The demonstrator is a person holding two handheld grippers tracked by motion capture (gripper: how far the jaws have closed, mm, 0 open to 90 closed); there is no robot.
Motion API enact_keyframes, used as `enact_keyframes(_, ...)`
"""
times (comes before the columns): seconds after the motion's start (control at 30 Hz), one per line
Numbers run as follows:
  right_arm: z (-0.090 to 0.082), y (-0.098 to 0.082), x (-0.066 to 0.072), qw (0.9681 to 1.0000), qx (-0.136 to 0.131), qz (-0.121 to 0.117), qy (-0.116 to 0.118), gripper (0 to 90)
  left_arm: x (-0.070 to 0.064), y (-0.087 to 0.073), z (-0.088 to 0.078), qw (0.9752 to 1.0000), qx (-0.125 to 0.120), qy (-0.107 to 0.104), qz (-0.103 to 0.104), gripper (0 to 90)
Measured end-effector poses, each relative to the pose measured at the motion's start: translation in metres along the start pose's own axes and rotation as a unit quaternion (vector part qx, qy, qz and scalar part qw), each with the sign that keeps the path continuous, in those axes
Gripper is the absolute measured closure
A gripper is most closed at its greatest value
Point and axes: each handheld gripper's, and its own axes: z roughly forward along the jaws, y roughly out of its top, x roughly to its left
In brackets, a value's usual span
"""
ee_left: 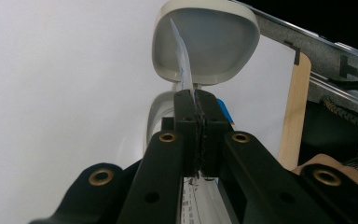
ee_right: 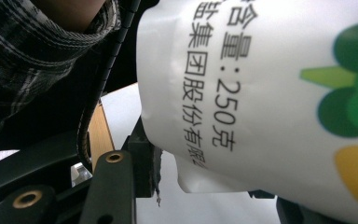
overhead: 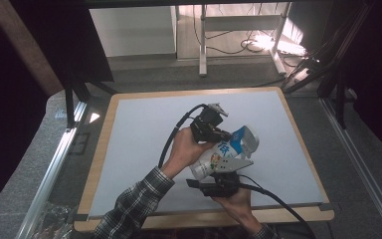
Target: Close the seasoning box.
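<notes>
A white tub (overhead: pixel 210 163) with a blue top, green and yellow artwork and printed text (ee_right: pixel 270 93) is held tilted above the white mat (overhead: pixel 144 129). My right gripper (overhead: pixel 222 175) is shut on its body from the near side, and the left fingertip (ee_right: pixel 145 158) presses the tub's wall. The tub's grey-white flip lid (ee_left: pixel 219 42) stands open. My left gripper (ee_left: pixel 197 100) is shut on a thin pale seal strip (ee_left: pixel 182 60) that rises from the tub's mouth. In the high view the left gripper (overhead: pixel 223 134) sits at the tub's blue top.
The mat lies on a wooden board (overhead: pixel 204 217) with aluminium rails (overhead: pixel 54 164) along both sides. A plaid sleeve (overhead: pixel 134 204) comes in from the bottom left. Table legs and cables (overhead: pixel 258 45) stand on the floor beyond the far edge.
</notes>
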Motion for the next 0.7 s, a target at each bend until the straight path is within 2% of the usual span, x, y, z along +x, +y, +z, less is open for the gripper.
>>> enact_keyframes(0.7,0.0001,0.0012,-0.0002,1.0000,-0.004,0.002,0.001,54.8,0.0012,0.0024,0.0005,1.0000,0.005,0.000,-0.001,88.5)
